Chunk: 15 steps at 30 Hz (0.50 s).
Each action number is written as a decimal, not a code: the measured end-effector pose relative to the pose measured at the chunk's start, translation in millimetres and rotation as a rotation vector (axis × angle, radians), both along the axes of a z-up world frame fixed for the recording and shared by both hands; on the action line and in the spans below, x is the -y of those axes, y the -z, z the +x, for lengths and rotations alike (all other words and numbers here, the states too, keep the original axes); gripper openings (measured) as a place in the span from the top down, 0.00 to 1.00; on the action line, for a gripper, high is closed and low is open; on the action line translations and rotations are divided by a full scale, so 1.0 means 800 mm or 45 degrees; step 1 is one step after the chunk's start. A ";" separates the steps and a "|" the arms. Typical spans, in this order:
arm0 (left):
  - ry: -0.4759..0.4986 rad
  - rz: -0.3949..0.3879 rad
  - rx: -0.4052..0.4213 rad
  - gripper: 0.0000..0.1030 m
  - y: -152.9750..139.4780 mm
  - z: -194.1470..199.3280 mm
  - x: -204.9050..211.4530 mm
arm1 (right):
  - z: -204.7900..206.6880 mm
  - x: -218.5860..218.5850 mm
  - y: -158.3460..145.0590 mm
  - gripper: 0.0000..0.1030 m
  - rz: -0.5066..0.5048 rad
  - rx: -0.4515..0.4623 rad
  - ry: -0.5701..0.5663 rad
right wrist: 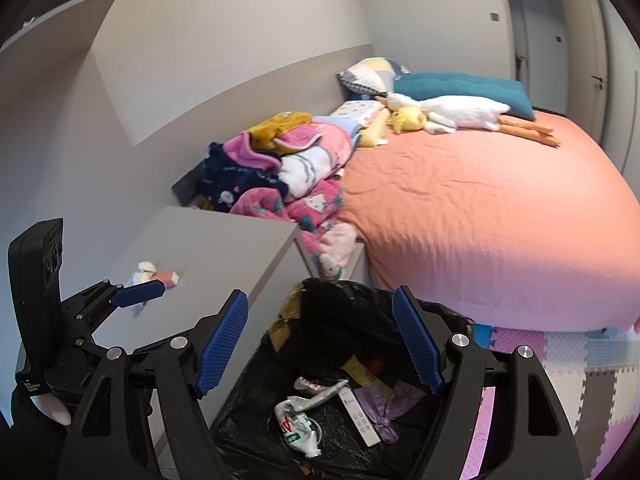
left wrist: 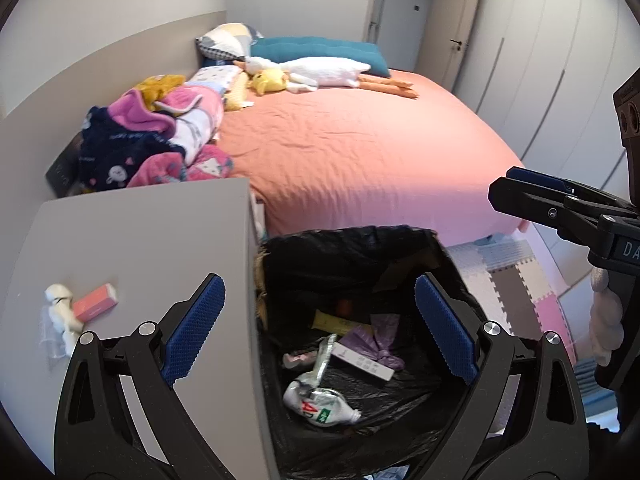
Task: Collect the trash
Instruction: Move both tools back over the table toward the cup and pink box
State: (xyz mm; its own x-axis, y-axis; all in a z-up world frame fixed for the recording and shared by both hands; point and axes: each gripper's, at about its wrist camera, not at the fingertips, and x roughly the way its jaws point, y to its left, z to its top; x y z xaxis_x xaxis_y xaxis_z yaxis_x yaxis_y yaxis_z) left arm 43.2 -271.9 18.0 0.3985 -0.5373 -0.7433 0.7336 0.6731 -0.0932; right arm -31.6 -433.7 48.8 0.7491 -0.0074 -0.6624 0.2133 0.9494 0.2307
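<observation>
A bin lined with a black bag [left wrist: 352, 236] stands on the floor between a grey nightstand [left wrist: 140, 240] and the bed. In it lie a crushed plastic bottle [left wrist: 320, 404], a purple knotted bag [left wrist: 384, 340], a white flat box [left wrist: 364, 364] and a yellow wrapper [left wrist: 336, 322]. My left gripper [left wrist: 318, 292] hangs open above the bin with nothing between its pads. My right gripper [right wrist: 320, 300] is also open and empty over the same bin [right wrist: 344, 286], above the bottle [right wrist: 298, 424]. On the nightstand lie a crumpled white tissue [left wrist: 60, 312] and a small pink box [left wrist: 94, 300].
The bed [left wrist: 360, 152] has an orange sheet, a heap of pink and navy clothes [left wrist: 152, 144], soft toys and pillows. Foam puzzle mats [left wrist: 516, 292] cover the floor on the right. Wardrobe doors [left wrist: 552, 60] line the right wall. The other gripper [left wrist: 508, 186] reaches in from the right.
</observation>
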 end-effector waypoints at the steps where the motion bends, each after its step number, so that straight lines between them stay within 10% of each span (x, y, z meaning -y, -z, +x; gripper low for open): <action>1: -0.019 0.002 0.000 0.10 0.001 0.002 -0.006 | 0.005 -0.006 0.001 0.27 0.001 -0.002 -0.020; 15: -0.252 0.022 -0.025 0.10 0.015 0.024 -0.098 | 0.067 -0.086 0.015 0.27 0.017 -0.046 -0.251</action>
State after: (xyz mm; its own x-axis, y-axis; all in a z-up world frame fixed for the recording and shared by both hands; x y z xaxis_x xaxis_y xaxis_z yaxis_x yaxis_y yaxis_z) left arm 62.6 -193.7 6.1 0.4803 -0.4370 -0.7605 0.5853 0.8055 -0.0932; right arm 22.4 -364.8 36.5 0.7109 0.1457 -0.6880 0.0322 0.9705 0.2387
